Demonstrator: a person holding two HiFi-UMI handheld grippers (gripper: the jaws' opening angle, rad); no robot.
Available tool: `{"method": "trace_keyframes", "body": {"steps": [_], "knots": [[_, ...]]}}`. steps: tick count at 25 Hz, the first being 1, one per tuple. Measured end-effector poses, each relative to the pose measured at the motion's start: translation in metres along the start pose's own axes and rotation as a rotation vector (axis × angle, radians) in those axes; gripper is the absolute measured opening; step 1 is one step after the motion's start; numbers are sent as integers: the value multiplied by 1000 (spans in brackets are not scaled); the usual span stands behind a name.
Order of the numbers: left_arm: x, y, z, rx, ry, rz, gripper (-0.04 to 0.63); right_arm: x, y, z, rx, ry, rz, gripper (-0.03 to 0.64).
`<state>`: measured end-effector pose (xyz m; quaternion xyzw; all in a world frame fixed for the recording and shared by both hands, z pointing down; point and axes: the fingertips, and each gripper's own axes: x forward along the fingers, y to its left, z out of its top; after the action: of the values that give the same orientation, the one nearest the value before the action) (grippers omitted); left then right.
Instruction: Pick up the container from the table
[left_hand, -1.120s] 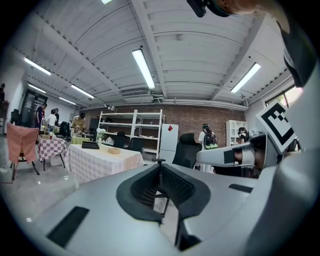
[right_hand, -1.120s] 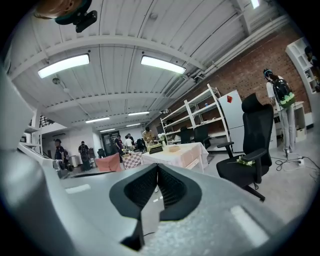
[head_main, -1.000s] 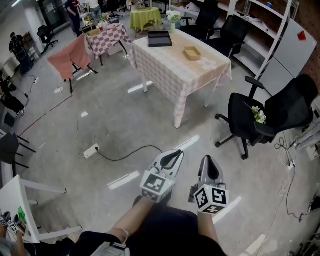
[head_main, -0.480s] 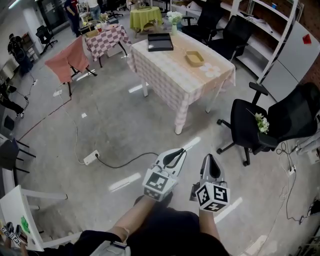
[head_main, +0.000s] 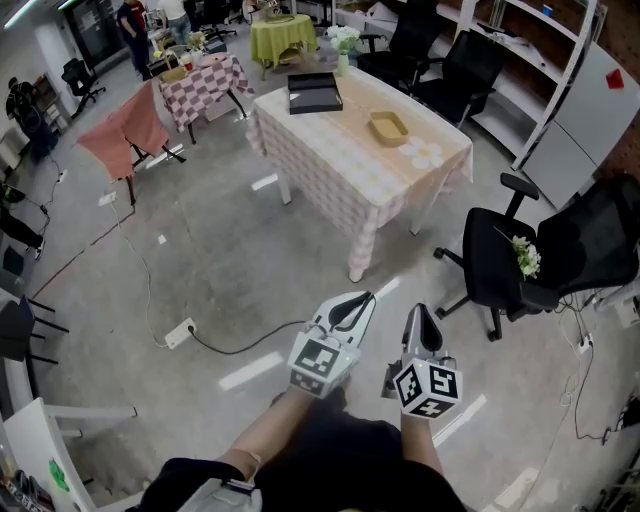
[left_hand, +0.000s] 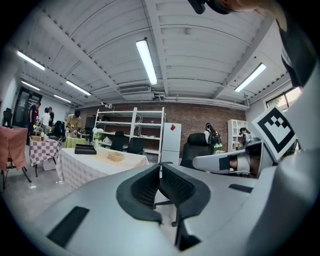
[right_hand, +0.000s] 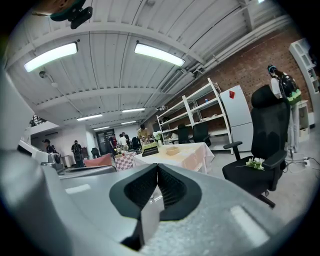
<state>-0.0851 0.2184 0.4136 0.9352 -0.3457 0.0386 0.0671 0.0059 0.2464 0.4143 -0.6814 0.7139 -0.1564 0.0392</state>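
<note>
A shallow tan container (head_main: 388, 127) sits on the pale checked table (head_main: 330, 165), well ahead of me, with a black tray (head_main: 314, 93) at the table's far end. Both show small in the left gripper view, container (left_hand: 115, 156) and tray (left_hand: 85, 149), and in the right gripper view, container (right_hand: 173, 149). My left gripper (head_main: 364, 298) and right gripper (head_main: 420, 312) are held side by side over the floor, far short of the table. Each is shut with nothing between its pads; the left gripper (left_hand: 160, 167) and the right gripper (right_hand: 157, 168) point about level toward the table.
A black office chair (head_main: 520, 265) with a small bunch of flowers on its seat stands right of my path. A power strip (head_main: 180, 332) and its cable lie on the floor at left. Further back are a checked table (head_main: 200, 78), a red-draped chair (head_main: 125, 135), shelving and people.
The table with the container has come nearer and lower in the head view. Both grippers have travelled forward together, still shut and side by side.
</note>
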Motion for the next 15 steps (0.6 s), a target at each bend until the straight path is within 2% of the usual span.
{"method": "trace_keyframes", "body": {"steps": [15], "knots": [[52, 52, 15, 27, -21, -28, 26, 69, -7, 13, -4, -22, -17, 5]]}}
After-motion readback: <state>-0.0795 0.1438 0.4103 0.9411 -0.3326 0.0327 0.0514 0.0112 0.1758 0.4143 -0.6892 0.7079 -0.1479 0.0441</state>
